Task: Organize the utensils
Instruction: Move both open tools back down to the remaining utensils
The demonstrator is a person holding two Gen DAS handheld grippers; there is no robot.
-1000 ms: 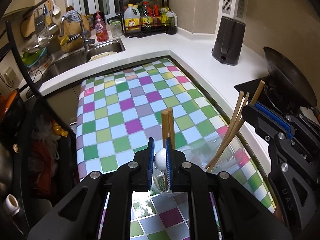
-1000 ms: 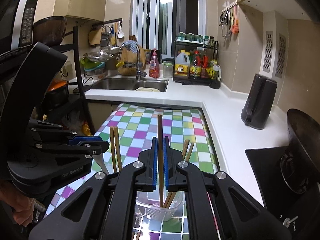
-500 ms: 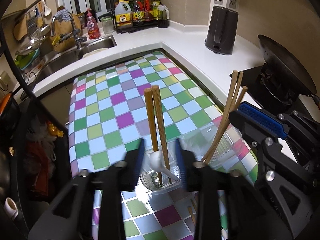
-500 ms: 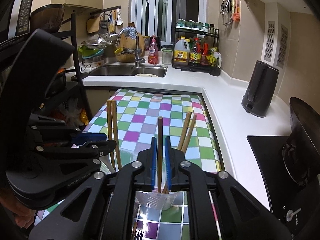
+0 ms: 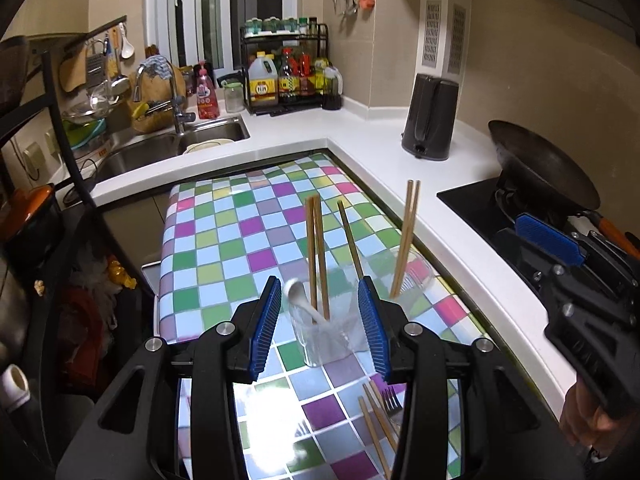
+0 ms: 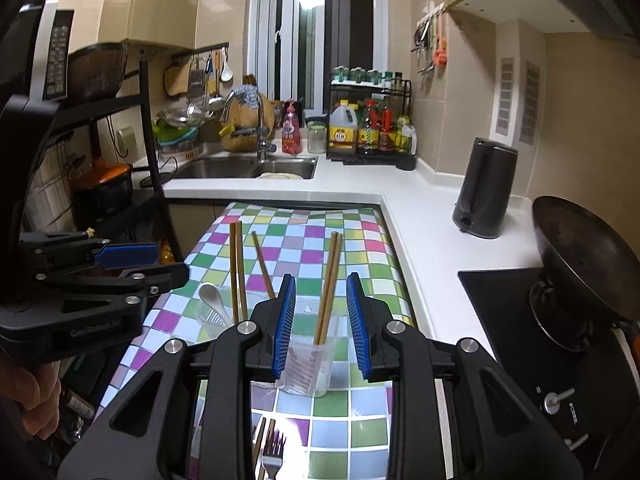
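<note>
Two clear plastic cups stand on the checkered table. The left cup (image 5: 320, 336) holds a white spoon (image 5: 298, 294) and several wooden chopsticks (image 5: 318, 256). The right cup (image 6: 308, 364) holds a pair of chopsticks (image 6: 329, 284). My left gripper (image 5: 320, 320) is open and empty, with its jaws either side of the left cup. My right gripper (image 6: 321, 320) is open and empty, with its jaws either side of the right cup. Loose chopsticks (image 5: 374, 424) and a fork (image 5: 390, 404) lie on the table near me. The fork also shows in the right wrist view (image 6: 272, 456).
A white counter (image 5: 400, 168) wraps the table at the back and right. On it stand a black kettle (image 5: 432, 116) and a stove with a black wok (image 5: 540, 168). A sink (image 5: 168, 144) and a bottle rack (image 5: 288, 76) are at the back. A dark shelf (image 6: 100, 184) stands to the left.
Both grippers have opened and drawn back. The left let go of the spoon, which now rests in the left cup. The right let go of its chopstick, now standing in a cup.
</note>
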